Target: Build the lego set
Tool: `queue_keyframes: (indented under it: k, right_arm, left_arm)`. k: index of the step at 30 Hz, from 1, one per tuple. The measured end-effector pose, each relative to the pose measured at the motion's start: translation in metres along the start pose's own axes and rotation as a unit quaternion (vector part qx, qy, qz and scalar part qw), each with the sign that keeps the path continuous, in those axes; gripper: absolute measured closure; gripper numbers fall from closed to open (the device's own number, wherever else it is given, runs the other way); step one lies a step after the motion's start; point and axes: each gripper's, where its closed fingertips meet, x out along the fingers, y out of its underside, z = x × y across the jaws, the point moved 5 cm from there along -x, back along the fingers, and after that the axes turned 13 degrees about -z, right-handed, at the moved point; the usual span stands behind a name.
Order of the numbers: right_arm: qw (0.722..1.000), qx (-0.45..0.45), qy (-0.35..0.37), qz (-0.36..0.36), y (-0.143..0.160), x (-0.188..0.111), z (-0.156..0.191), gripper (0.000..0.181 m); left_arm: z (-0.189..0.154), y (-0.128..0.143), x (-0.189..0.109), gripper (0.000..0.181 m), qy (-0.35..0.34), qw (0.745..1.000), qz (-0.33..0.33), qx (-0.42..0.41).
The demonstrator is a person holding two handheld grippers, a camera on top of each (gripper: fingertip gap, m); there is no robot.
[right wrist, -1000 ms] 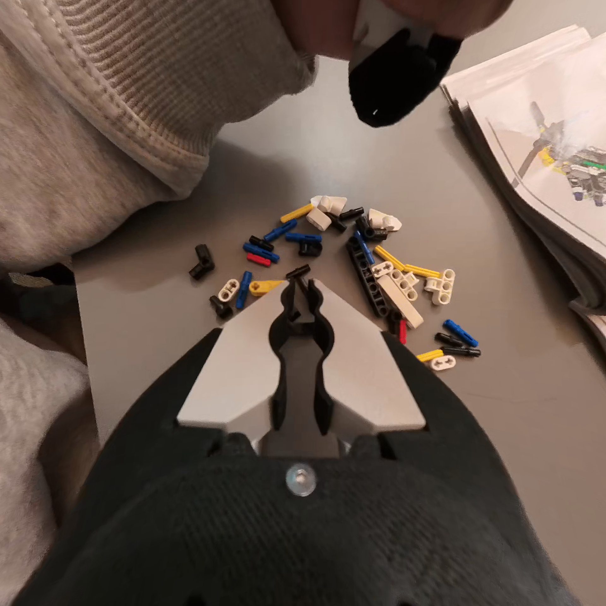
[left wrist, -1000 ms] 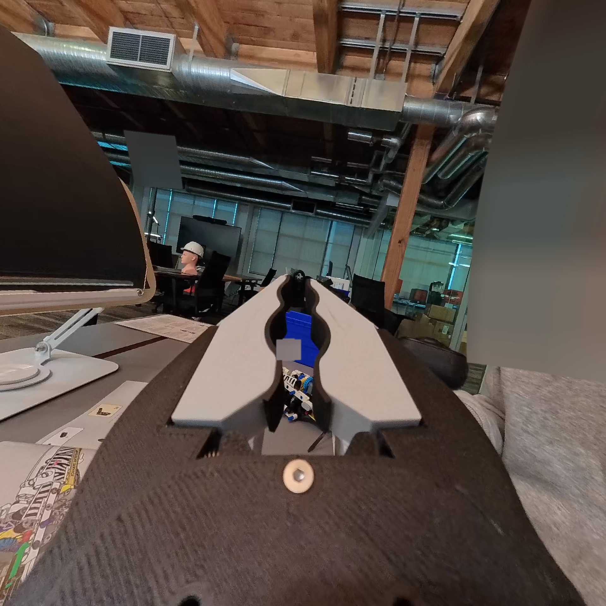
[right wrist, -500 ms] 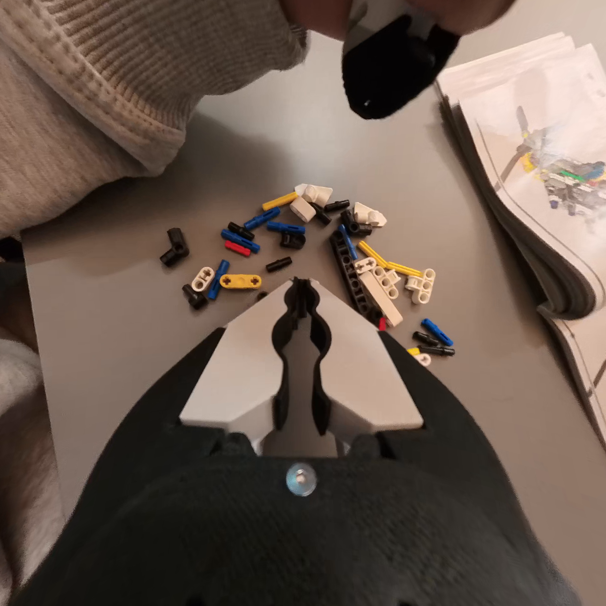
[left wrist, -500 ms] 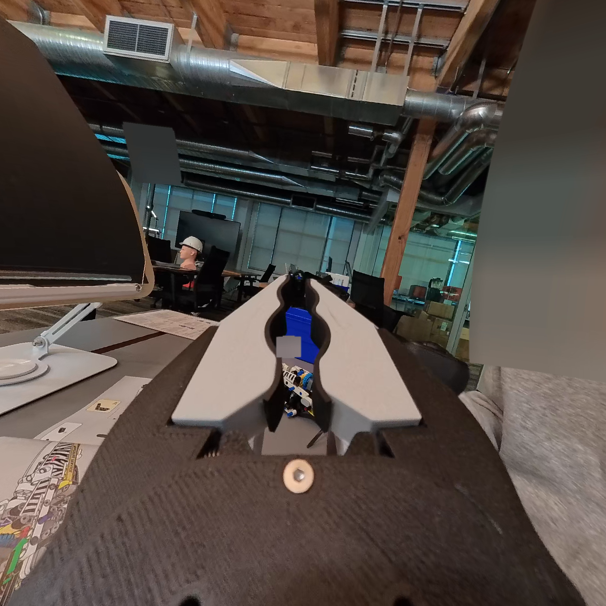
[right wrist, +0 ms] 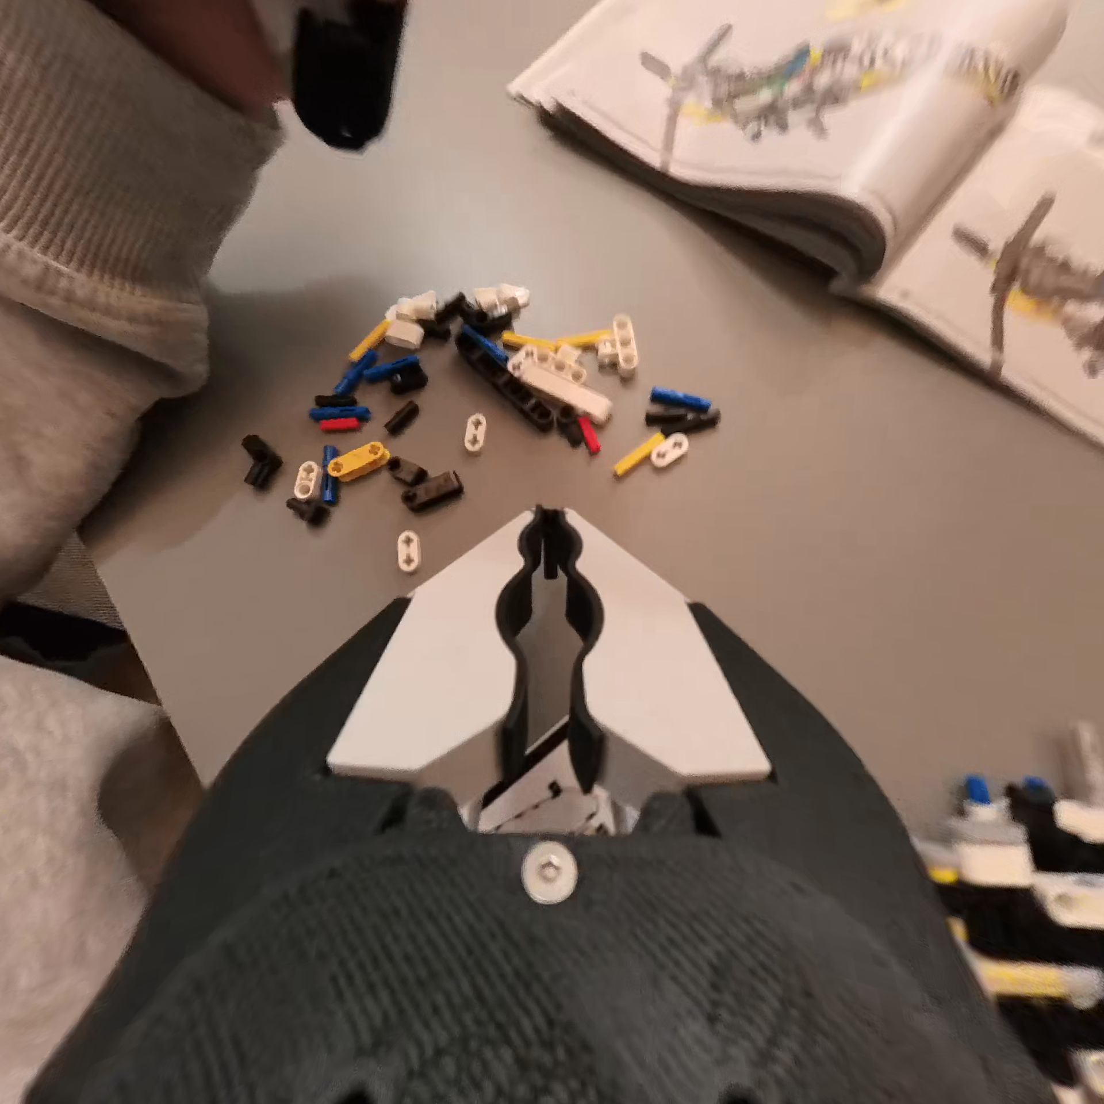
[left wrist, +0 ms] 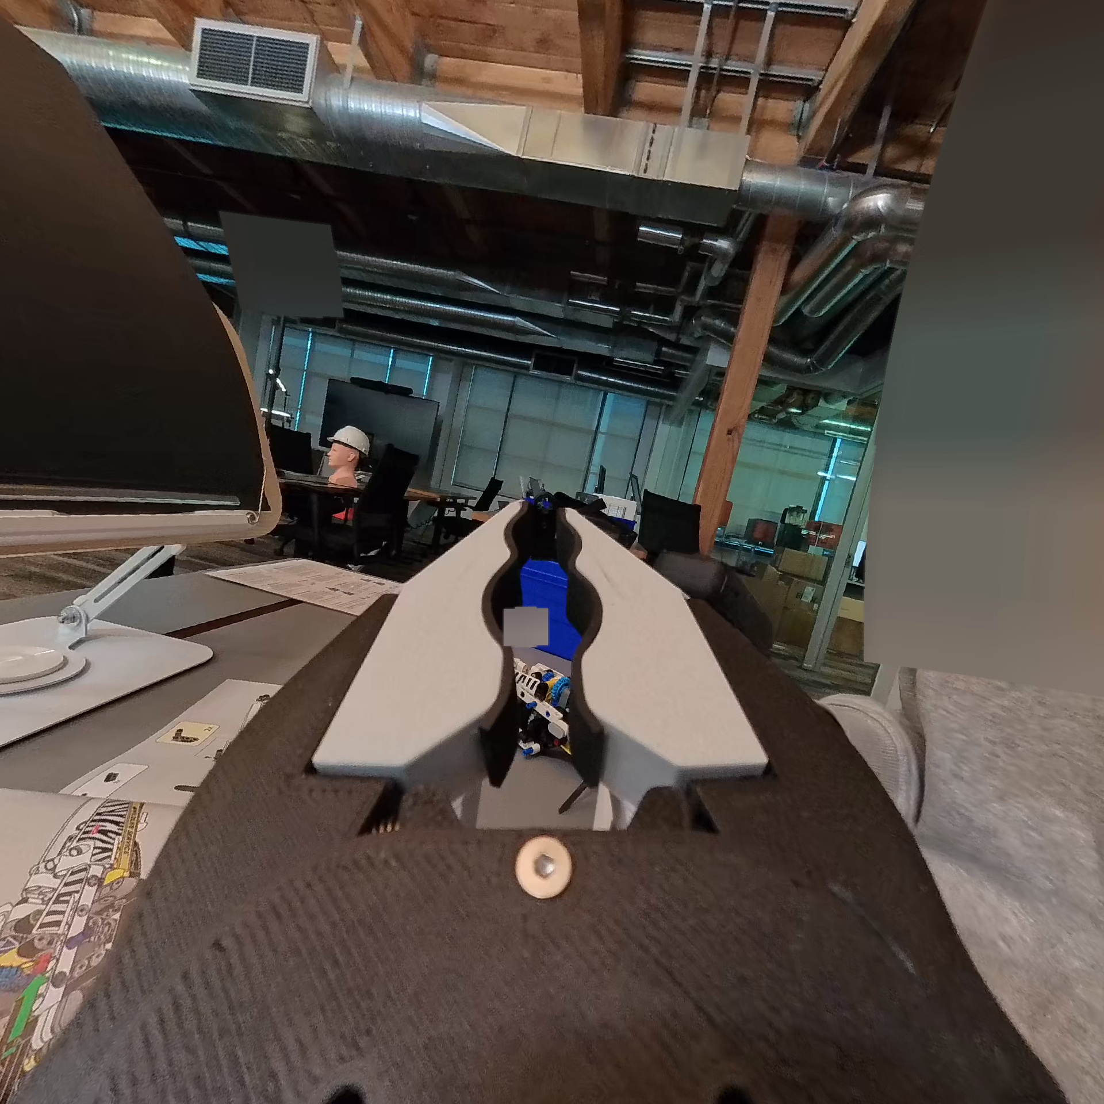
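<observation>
My right gripper [right wrist: 546,520] is shut on a thin black pin [right wrist: 546,546] and holds it above the grey table [right wrist: 806,537], just short of a scatter of loose lego pieces [right wrist: 478,382] in black, blue, yellow, white and red. My left gripper [left wrist: 542,508] is raised and points level across the room. It is shut on a small black piece [left wrist: 542,503] at its tips. Through the gap between its fingers I see part of the lego model [left wrist: 540,699]. A blurred part of the model also shows in the right wrist view [right wrist: 1015,866] at the lower right.
An open instruction booklet [right wrist: 836,149] lies at the table's far right and also shows in the left wrist view [left wrist: 60,896]. A monitor on a stand [left wrist: 89,358] is on the left. A sleeve [right wrist: 89,239] and a hand-held black gripper part [right wrist: 343,77] are above the pile. The gap from one gripper's tips to the other's is roughly 20 cm.
My right gripper has lifted and drawn back from the pile with the black pin in it, and has turned to the right. My left gripper has barely moved.
</observation>
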Motion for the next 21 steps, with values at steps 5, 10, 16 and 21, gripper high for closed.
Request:
queue_keyframes:
  k: [5, 10, 16, 21]
  right_arm:
    - [0.998, 0.000, 0.048, 0.035, 0.023, -0.010, -0.005, 0.180]
    - [0.999, 0.018, 0.043, 0.029, 0.029, -0.018, -0.003, 0.171]
    - [0.998, 0.017, 0.040, 0.038, 0.035, -0.029, 0.001, 0.165]
    - [0.999, 0.038, -0.003, 0.035, 0.037, -0.025, 0.016, 0.164]
  left_arm:
    - [0.001, 0.003, 0.001, 0.177, -0.005, 1.000, 0.007, 0.001]
    - [0.002, 0.006, 0.001, 0.177, -0.006, 1.000, 0.014, 0.001]
    - [0.003, 0.007, 0.002, 0.177, -0.009, 1.000, 0.020, 0.003]
    - [0.004, 0.008, 0.002, 0.177, -0.011, 1.000, 0.021, 0.002]
